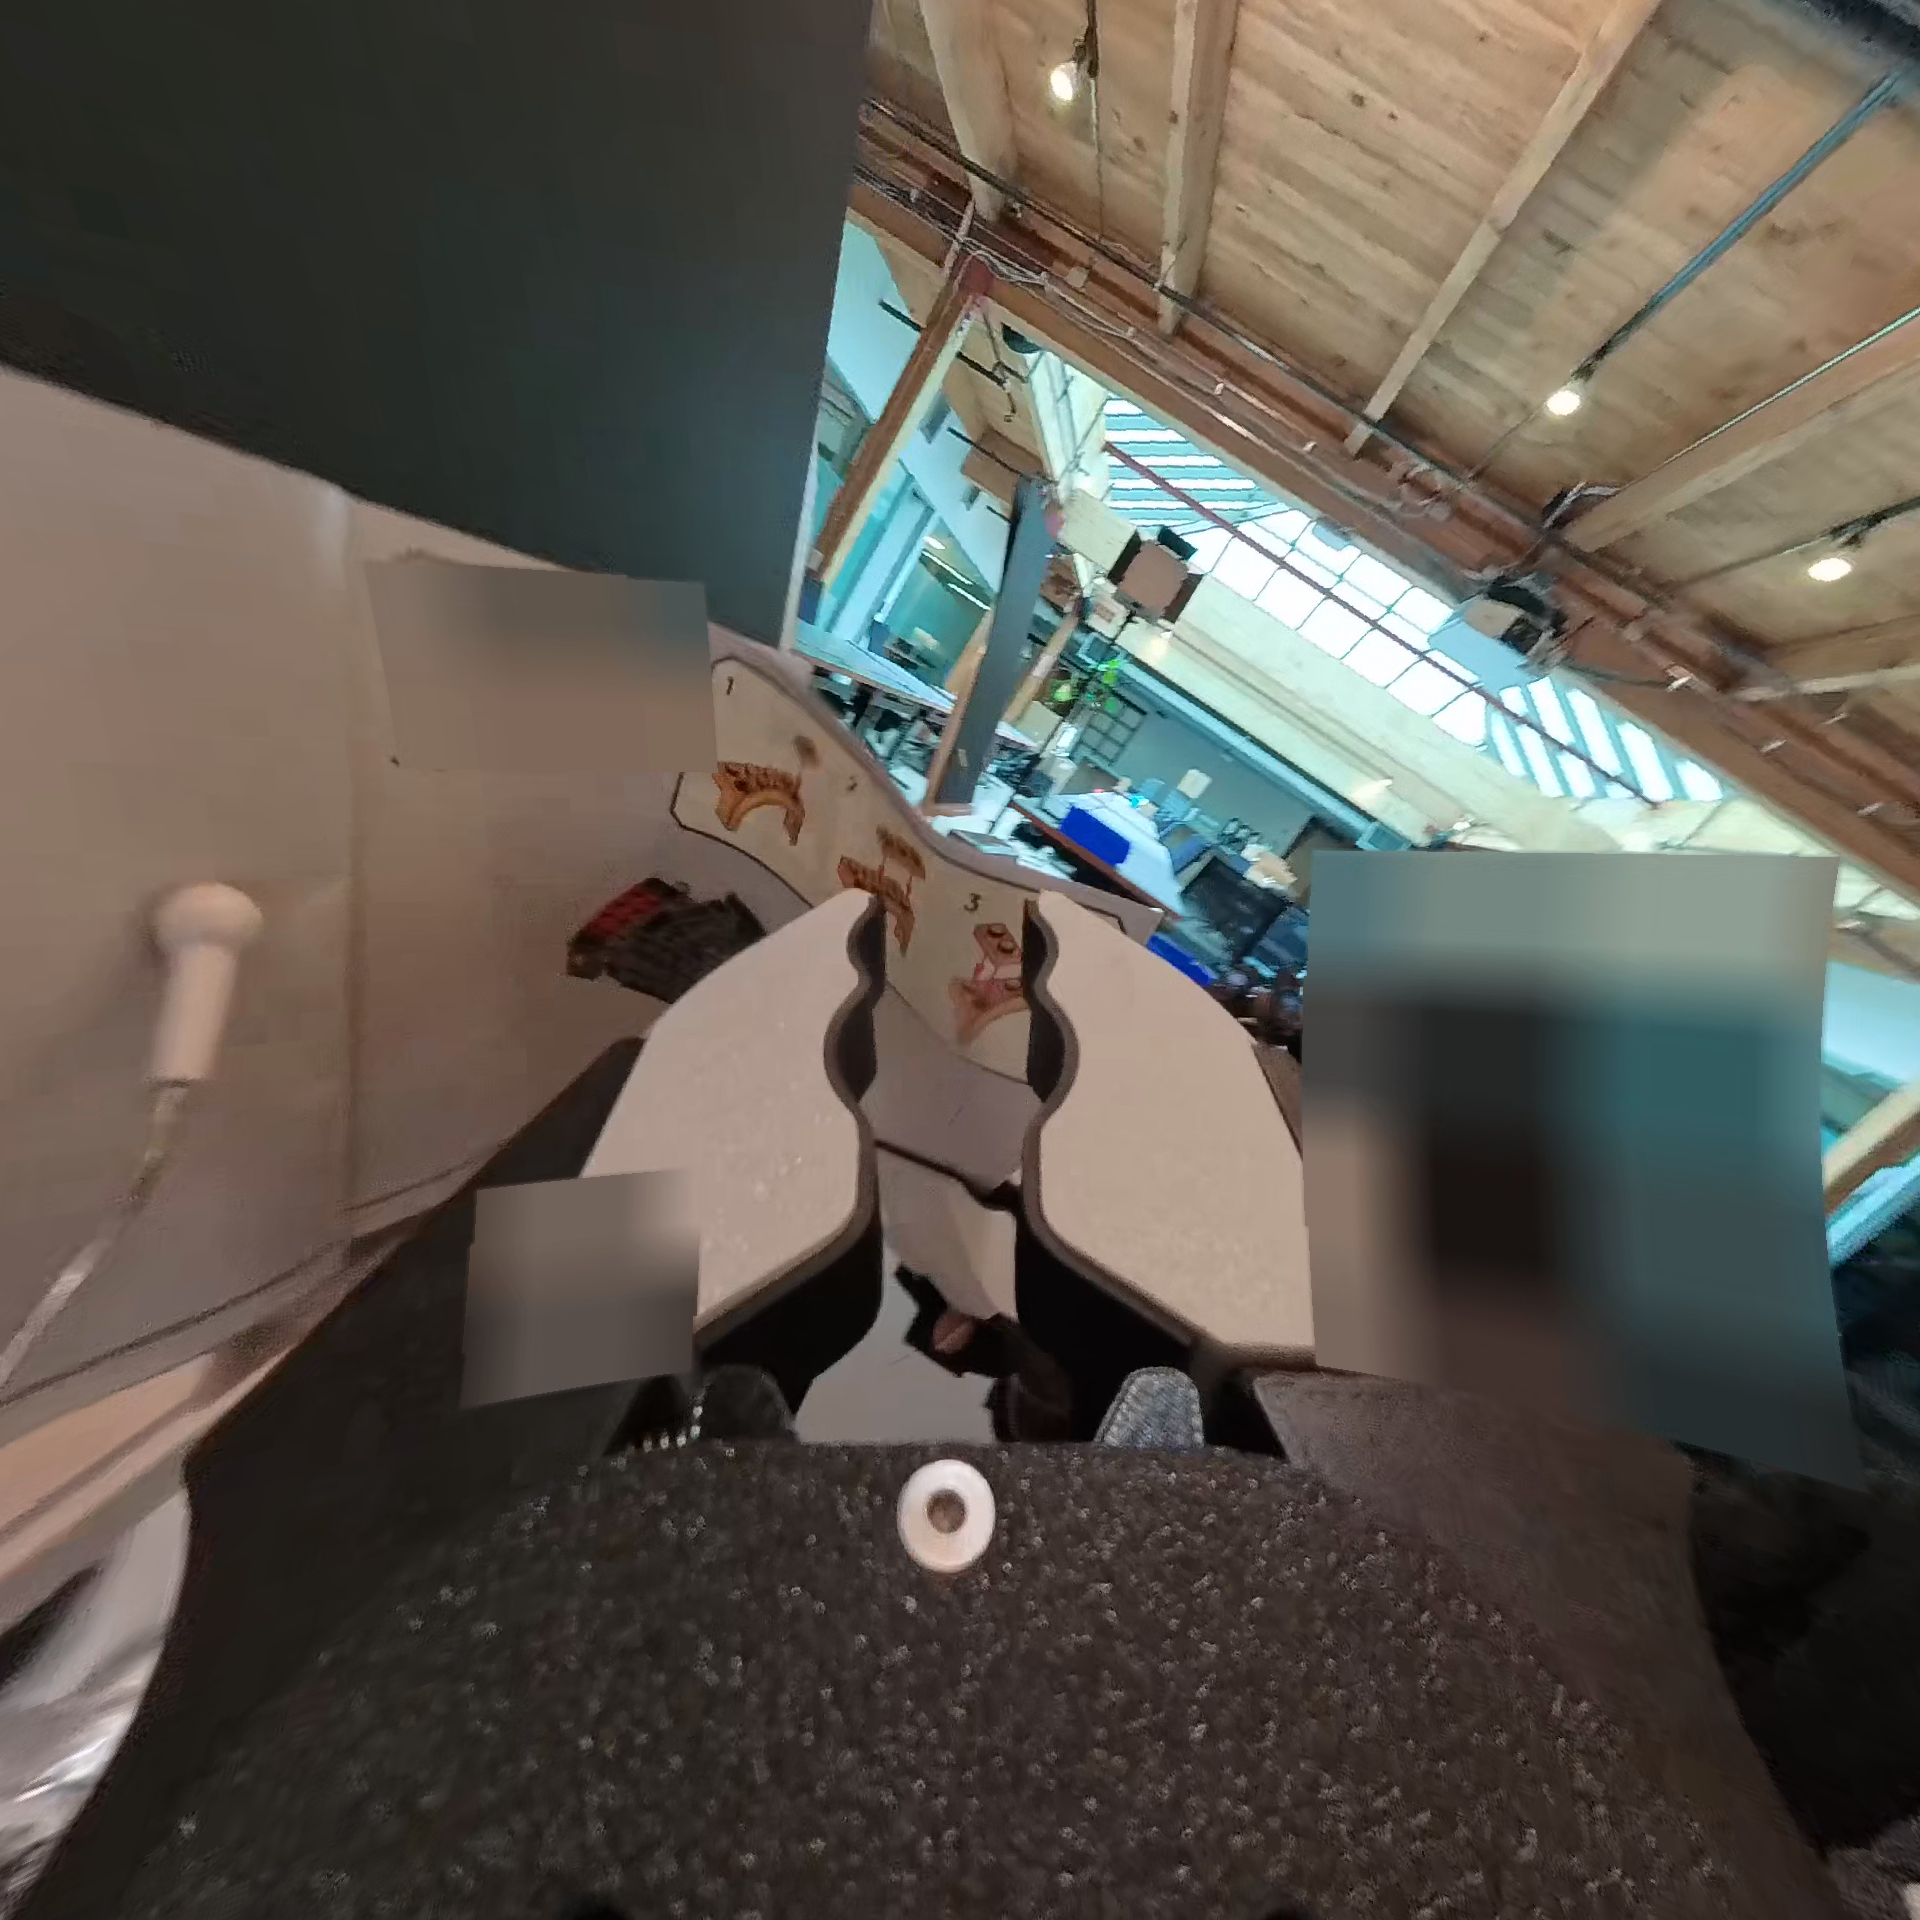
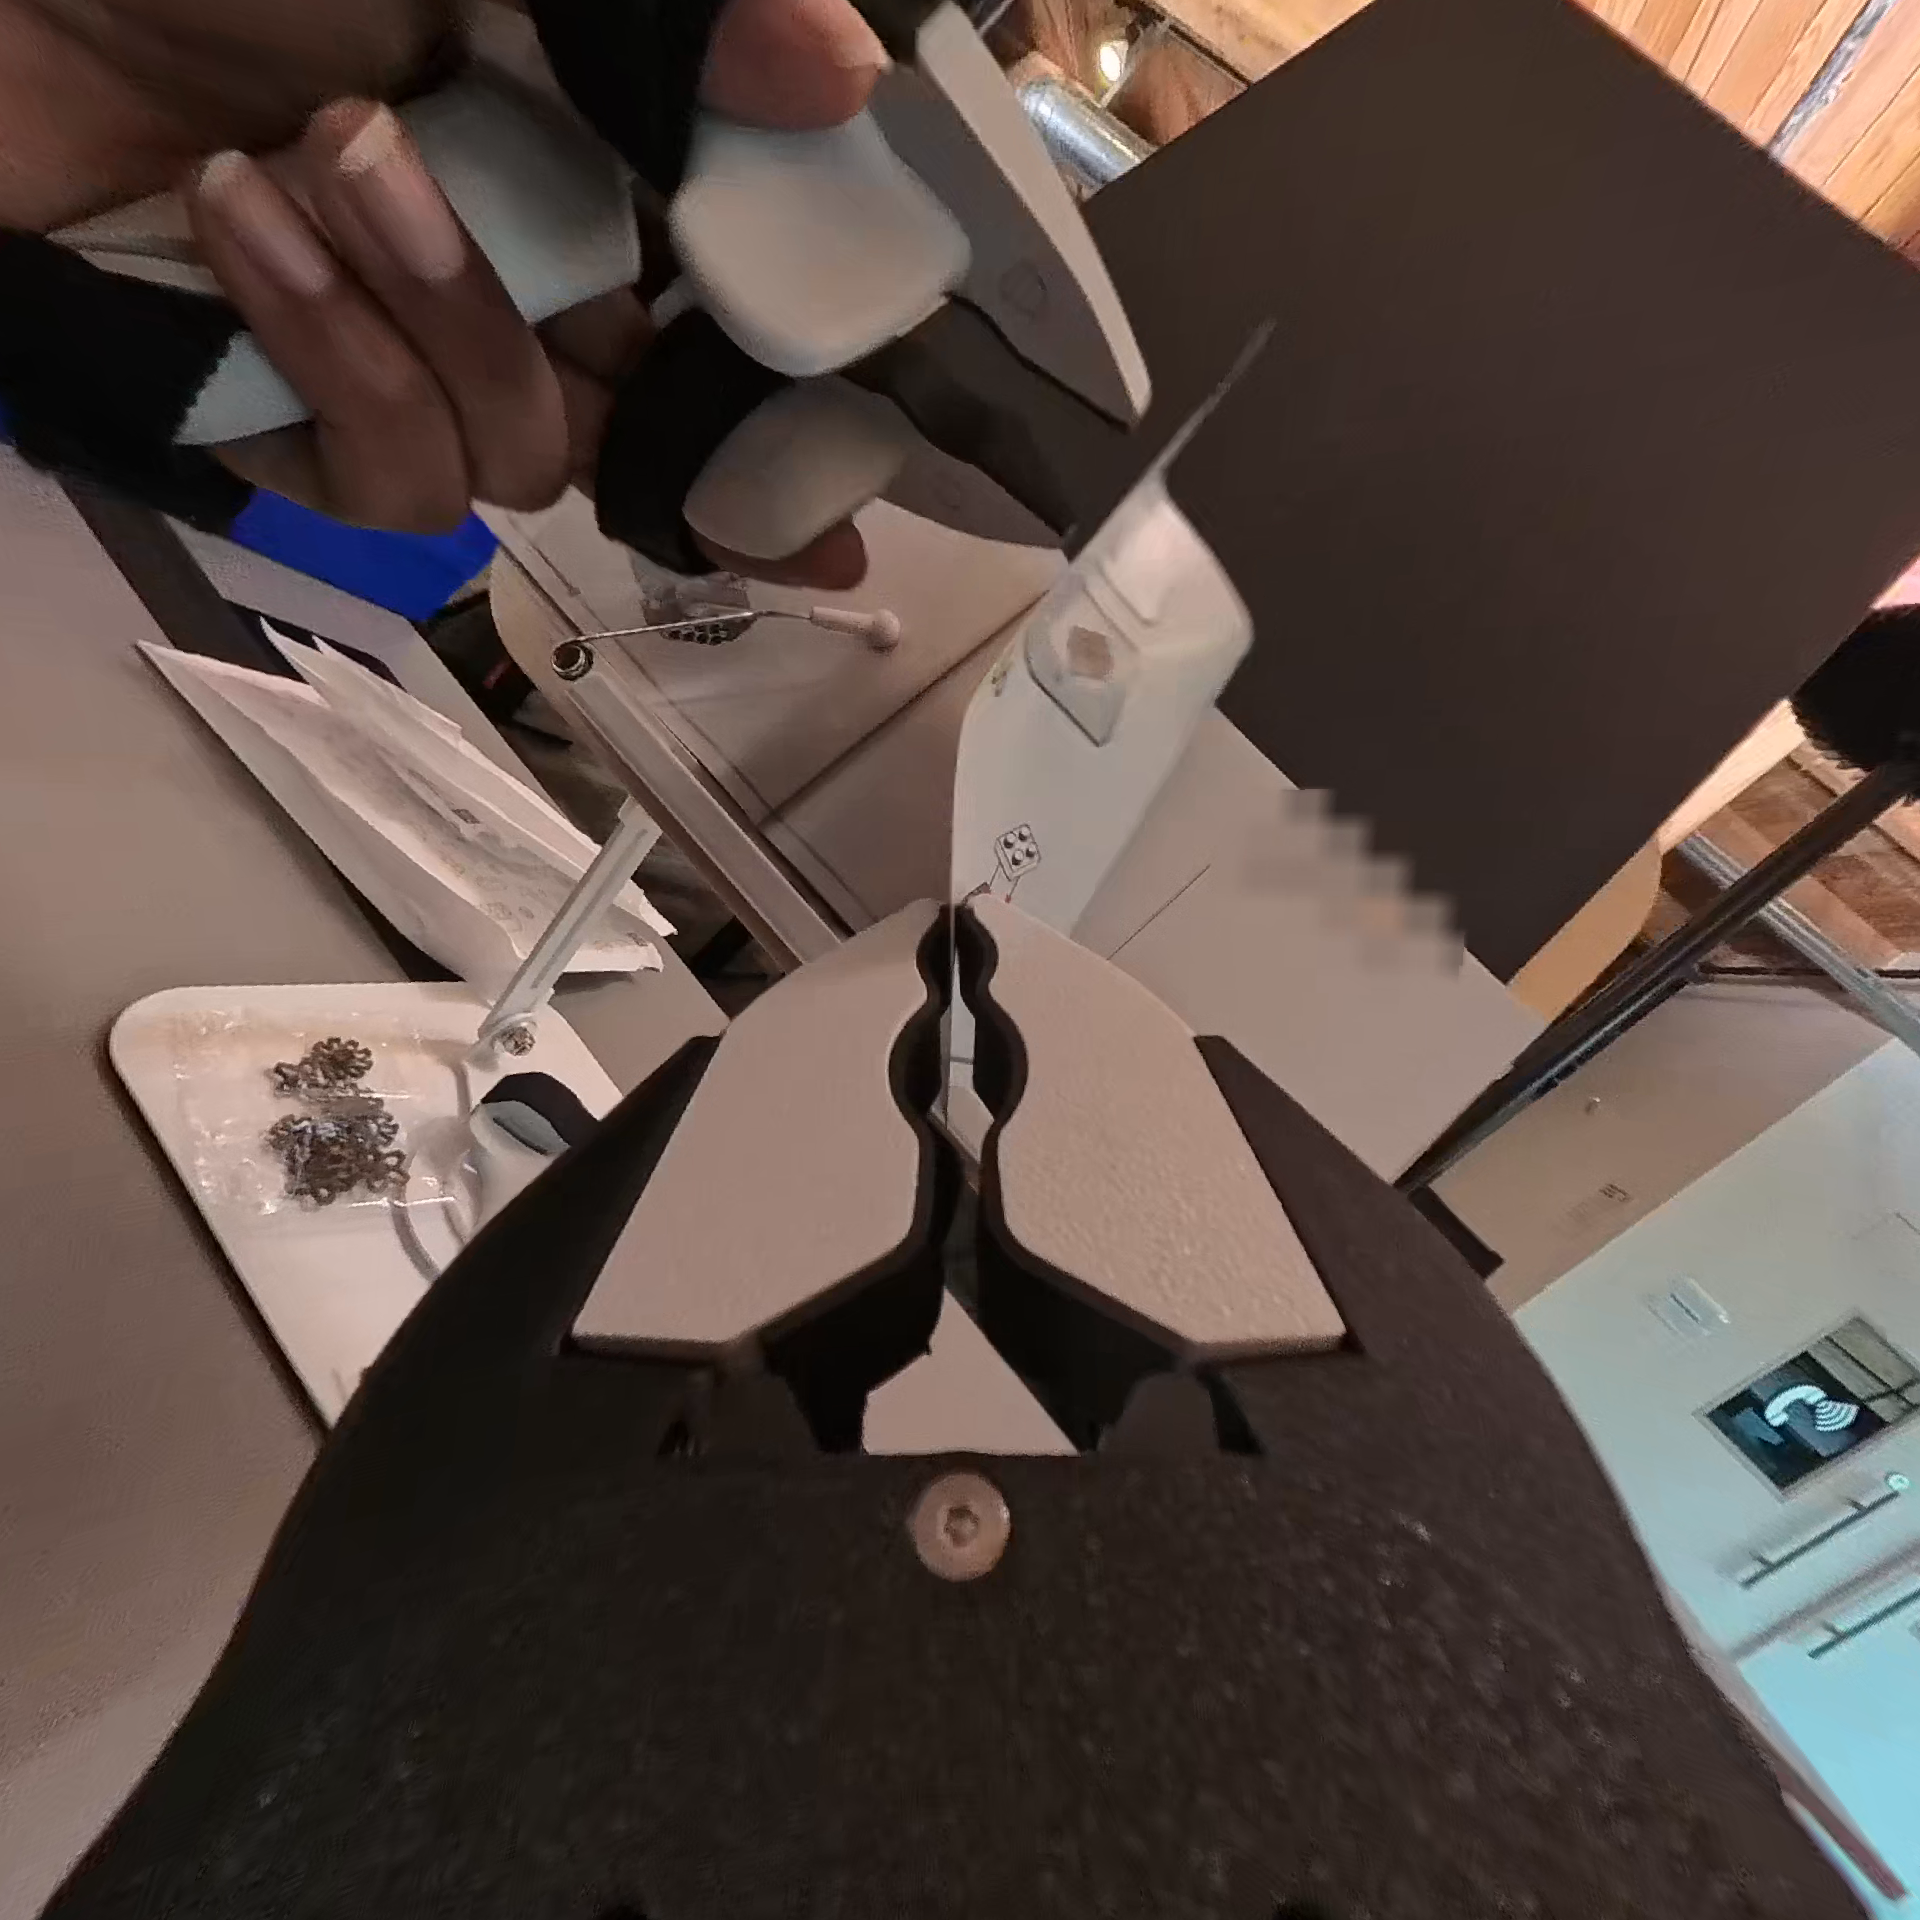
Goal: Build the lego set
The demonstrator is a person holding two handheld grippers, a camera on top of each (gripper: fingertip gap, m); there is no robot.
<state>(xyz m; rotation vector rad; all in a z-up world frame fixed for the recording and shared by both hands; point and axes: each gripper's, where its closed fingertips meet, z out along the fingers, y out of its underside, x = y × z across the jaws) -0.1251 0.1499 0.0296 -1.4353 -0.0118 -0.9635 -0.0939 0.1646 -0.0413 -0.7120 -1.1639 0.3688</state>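
Instruction booklet [image 2: 1049,769]: white printed pages, raised off the table, one sheet edge-on between the right gripper [image 2: 954,920] fingertips, jaws pressed together on it. Left gripper [image 1: 954,920]: fingers apart, booklet page behind the gap; whether it touches the paper is hard to tell. White tray [image 2: 260,1226]: on the table at left, holding a clear bag of small dark pieces [image 2: 327,1127]. Folded paper sheets [image 2: 416,821]: just beyond the tray.

Right tool [image 2: 954,914] pinched nearly closed, left tool [image 1: 954,914] parted, tilted upward.
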